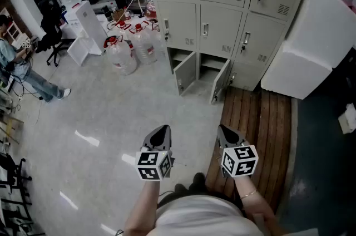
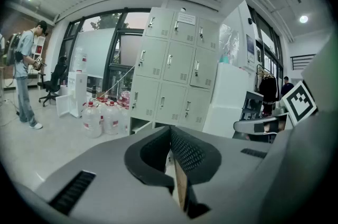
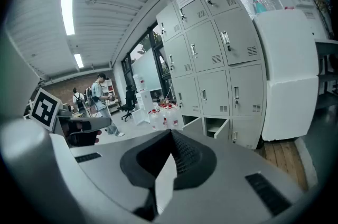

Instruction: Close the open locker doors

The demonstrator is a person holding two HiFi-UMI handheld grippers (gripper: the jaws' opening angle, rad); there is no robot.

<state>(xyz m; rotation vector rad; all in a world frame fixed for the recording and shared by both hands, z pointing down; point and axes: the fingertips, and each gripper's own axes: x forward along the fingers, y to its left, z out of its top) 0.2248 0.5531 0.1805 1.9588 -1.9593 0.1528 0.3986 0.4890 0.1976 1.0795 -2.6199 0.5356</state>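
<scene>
Head view: the grey locker bank (image 1: 222,1) is three columns wide. Down in the bottom row two doors hang ajar, the left open door (image 1: 186,72) and the right open door (image 1: 221,80), both swung outward with their cubbies showing. There's plenty of bare floor in front of them. Water jugs (image 1: 122,51) crowd in at 10 o'clock, a big white box (image 1: 311,45) sits at 2 o'clock, and wooden planks (image 1: 256,129) run under the right side. The left claw (image 1: 162,129) and right claw (image 1: 225,130) sit low in frame, with the doors well apart from them at 12 o'clock.

Left gripper view: jaws pinched tip to tip, nothing in them. Lockers are at 12 o'clock, well away, with the open cubbies just above the tip and the jugs at 10 o'clock.

Right gripper view: jaws squeezed together too, empty. Both open doors show at 1 o'clock past the tip, not touching anything, and the white box is at 3 o'clock.
</scene>
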